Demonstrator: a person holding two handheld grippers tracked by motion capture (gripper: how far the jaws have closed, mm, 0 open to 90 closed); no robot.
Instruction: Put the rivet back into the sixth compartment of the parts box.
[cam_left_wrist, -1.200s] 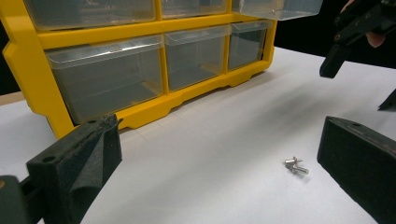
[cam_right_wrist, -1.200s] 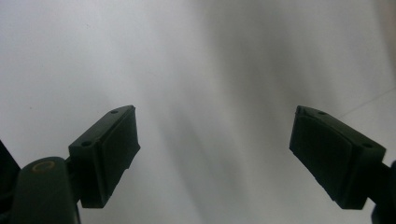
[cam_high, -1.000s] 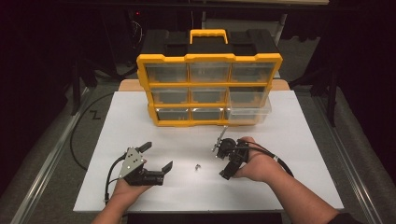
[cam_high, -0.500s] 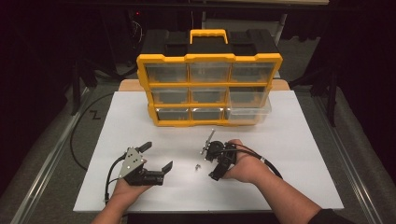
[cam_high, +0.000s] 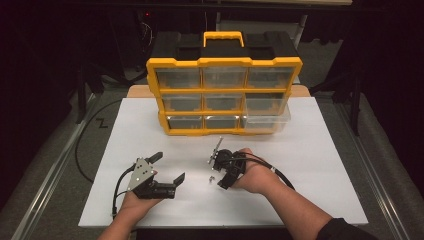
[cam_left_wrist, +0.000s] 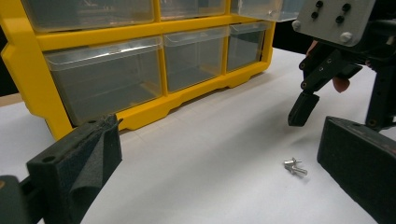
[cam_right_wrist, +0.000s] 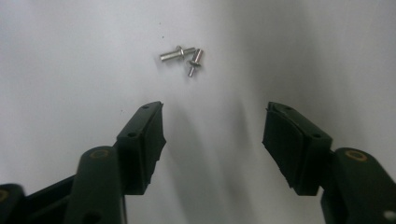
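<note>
Right gripper (cam_right_wrist: 212, 135) — jaws spread, empty; two small metal screws (cam_right_wrist: 184, 57) lie just ahead. Left gripper (cam_high: 169, 169) — spread, resting apart.

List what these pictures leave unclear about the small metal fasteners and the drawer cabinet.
- Fasteners: the right gripper view shows two lying together; their exact type is too small to tell. In the high view they are a speck.
- Drawer cabinet: the high view is too distant and the clear fronts too glary to reveal contents.
- Cabinet's upper drawers: cut off by the top edge of the left gripper view.
</note>
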